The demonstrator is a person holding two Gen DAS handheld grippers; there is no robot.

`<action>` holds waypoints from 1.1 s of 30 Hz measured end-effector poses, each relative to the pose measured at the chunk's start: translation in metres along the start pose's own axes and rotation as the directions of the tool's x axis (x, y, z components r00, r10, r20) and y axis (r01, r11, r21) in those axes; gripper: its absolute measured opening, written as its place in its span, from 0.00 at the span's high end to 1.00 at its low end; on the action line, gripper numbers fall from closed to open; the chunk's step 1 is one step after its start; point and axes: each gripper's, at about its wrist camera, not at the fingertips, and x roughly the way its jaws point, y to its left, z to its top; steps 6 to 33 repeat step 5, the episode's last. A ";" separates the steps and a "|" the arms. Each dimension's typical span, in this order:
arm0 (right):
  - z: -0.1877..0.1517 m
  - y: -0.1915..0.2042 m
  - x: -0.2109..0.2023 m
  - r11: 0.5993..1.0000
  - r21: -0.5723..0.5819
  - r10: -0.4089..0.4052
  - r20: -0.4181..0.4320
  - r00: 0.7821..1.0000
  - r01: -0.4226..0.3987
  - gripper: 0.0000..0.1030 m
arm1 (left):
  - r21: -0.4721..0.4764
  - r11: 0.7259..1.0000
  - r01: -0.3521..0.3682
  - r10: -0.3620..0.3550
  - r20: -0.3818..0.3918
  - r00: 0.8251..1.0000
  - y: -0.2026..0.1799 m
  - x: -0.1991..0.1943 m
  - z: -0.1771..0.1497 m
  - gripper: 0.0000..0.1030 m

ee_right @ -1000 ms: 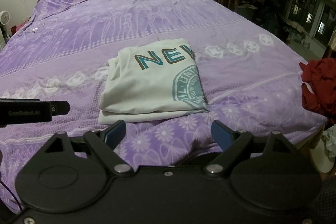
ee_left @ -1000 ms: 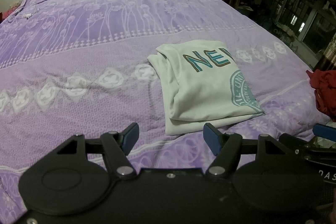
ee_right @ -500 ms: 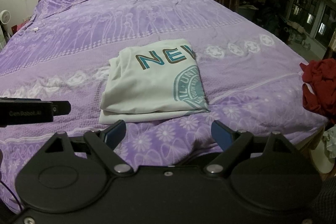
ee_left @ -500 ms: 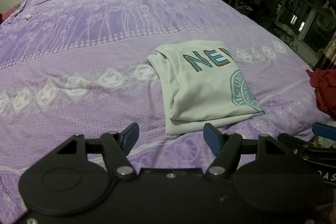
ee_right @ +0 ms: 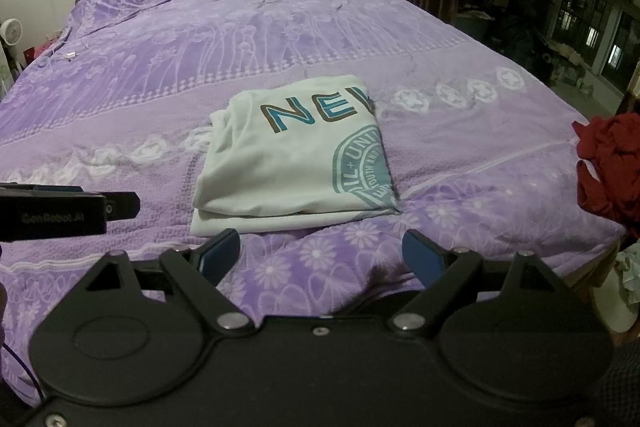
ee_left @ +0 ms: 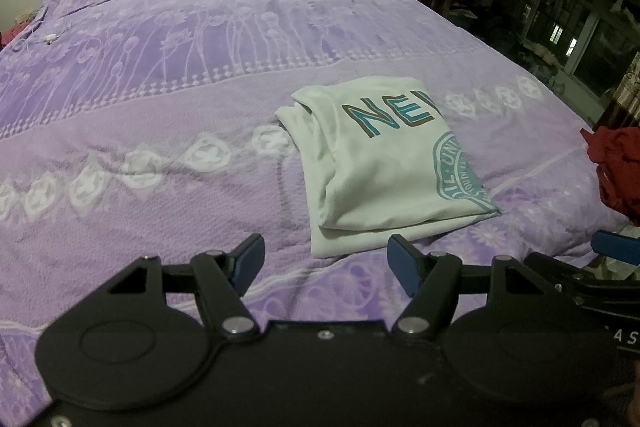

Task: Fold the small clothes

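Both tools, left tool (ee_left: 326,263) and right tool (ee_right: 320,257), hover wide and empty just short of the folded white shirt (ee_right: 296,163) on the purple bed (ee_right: 160,67). This fold looks complete (edges stacked); next move likely calls for the red garment (ee_right: 608,167) at the bed's right edge.

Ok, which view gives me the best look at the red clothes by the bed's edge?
Right wrist: the red clothes show as a fuller heap at the frame's right side, near the bedspread. The left wrist view shows only part of the red clothes, cropped by the frame edge.
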 end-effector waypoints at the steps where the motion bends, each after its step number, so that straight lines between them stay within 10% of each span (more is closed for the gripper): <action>1: 0.000 0.000 0.000 1.000 0.001 -0.001 -0.001 1.000 0.001 0.16 | 0.000 1.000 0.001 -0.001 0.000 1.000 0.000 0.000 0.000 0.33; 33: 0.000 0.000 0.000 1.000 -0.001 0.000 -0.002 1.000 0.000 0.16 | 0.003 1.000 0.009 -0.009 0.016 1.000 0.002 -0.002 -0.001 0.32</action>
